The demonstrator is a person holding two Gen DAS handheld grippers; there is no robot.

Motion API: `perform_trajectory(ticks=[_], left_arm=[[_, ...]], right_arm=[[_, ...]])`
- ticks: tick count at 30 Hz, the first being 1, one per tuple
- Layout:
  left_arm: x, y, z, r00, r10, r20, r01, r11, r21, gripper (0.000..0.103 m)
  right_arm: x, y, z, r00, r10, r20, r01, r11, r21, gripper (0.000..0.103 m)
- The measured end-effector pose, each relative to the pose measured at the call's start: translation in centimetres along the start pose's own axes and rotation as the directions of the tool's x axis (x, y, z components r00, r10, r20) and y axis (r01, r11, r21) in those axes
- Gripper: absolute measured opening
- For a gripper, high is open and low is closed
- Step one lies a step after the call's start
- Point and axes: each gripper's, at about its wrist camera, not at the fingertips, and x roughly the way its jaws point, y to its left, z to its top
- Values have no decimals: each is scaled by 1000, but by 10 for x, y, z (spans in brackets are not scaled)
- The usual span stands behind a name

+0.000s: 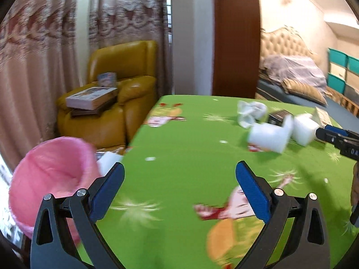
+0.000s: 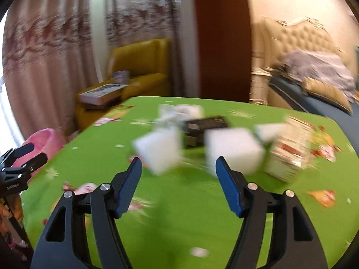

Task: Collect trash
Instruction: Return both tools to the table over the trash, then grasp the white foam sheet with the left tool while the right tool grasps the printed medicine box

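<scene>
On the green cartoon tablecloth (image 1: 179, 134) lies a heap of trash: white foam blocks (image 1: 269, 136) (image 2: 233, 150), crumpled clear wrapping (image 1: 249, 109) (image 2: 179, 111), a black box (image 1: 278, 115) (image 2: 206, 123) and a printed carton (image 2: 291, 148). My left gripper (image 1: 179, 165) hangs open and empty over the near left part of the table. A pink-lined bin (image 1: 49, 174) (image 2: 44, 141) stands just left of it. My right gripper (image 2: 178, 160) is open too, nothing between its jaws, its tips just short of two foam blocks. Both views are motion-blurred.
A yellow armchair (image 1: 125, 94) with books stacked on it stands beyond the table's left corner, in front of curtains. A bed (image 1: 298, 83) lies behind on the right. An orange wrapper (image 2: 323, 197) and small white scraps (image 2: 198, 252) dot the cloth. A white piece (image 1: 110, 159) shows beside the bin.
</scene>
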Motion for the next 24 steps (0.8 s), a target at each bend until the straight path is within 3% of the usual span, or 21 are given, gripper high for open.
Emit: perform_trajectory(ticks=[5, 10, 17, 24], left_arm=[[21, -54, 8, 998, -53, -17, 54, 997, 56, 93], [37, -83, 17, 995, -95, -23, 97, 993, 73, 94], [58, -74, 27, 995, -94, -38, 95, 995, 38, 94], [77, -66, 36, 990, -125, -59, 126, 992, 5, 94]], right_arm=[[-9, -56, -2, 994, -107, 7, 105, 989, 103, 66], [-2, -89, 6, 979, -202, 6, 199, 968, 154, 67], [42, -103, 16, 952, -297, -76, 306, 935, 179, 68], [70, -101, 30, 944, -314, -100, 326, 935, 143, 72]])
